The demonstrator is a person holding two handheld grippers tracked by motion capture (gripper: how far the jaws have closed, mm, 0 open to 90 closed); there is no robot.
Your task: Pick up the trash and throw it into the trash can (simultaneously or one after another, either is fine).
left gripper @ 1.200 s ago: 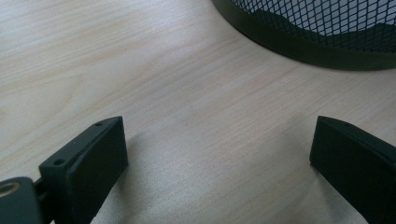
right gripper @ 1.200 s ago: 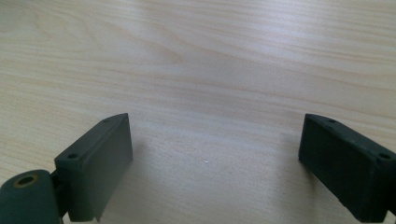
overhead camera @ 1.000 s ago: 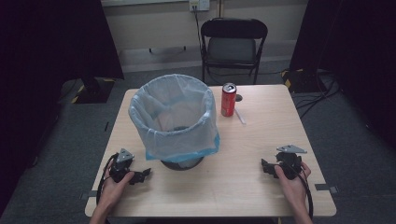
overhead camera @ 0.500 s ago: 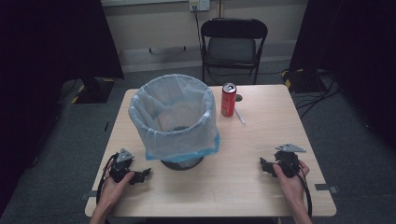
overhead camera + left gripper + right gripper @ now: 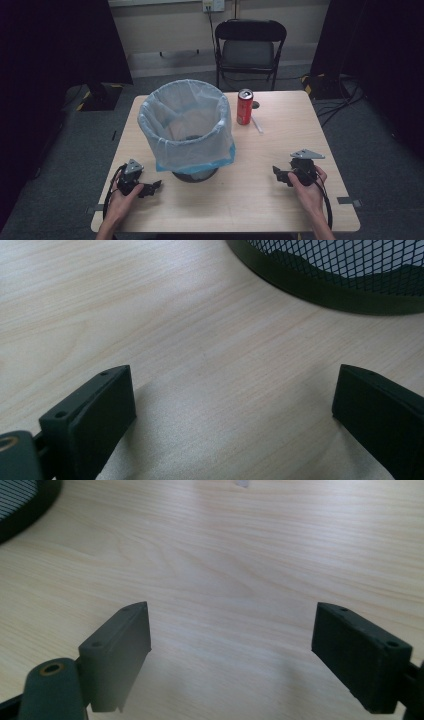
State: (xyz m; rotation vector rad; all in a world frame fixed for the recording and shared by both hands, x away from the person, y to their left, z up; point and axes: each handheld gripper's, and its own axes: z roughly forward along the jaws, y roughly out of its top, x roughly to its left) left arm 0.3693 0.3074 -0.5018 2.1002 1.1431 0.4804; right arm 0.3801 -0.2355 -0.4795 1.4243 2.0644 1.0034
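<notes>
Your left tool (image 5: 150,187) rests low on the table (image 5: 280,210), just beside the dark base of the waste bin (image 5: 186,131), on the bin's near-left side. In the left gripper view its jaws stand wide apart with nothing but bare wood between them, and the bin's mesh wall and base ring (image 5: 330,287) curve across the top right corner ahead of them.

Your right tool (image 5: 280,175) sits well apart from the bin, off to its near-right, with its jaws pointing back toward the bin. They have just been closing a little and opening again, and now they are spread wide, holding nothing; the right gripper view shows only table grain between them, with the edge of the bin's base (image 5: 20,505) at the top left.

The bin stands upright, left of the table's middle, lined with a pale plastic bag (image 5: 200,145) folded over its rim. The red can (image 5: 244,106) stands upright just beyond the bin on its right side, near it but not touching. A thin white straw (image 5: 257,125) lies on the wood right beside the can.
</notes>
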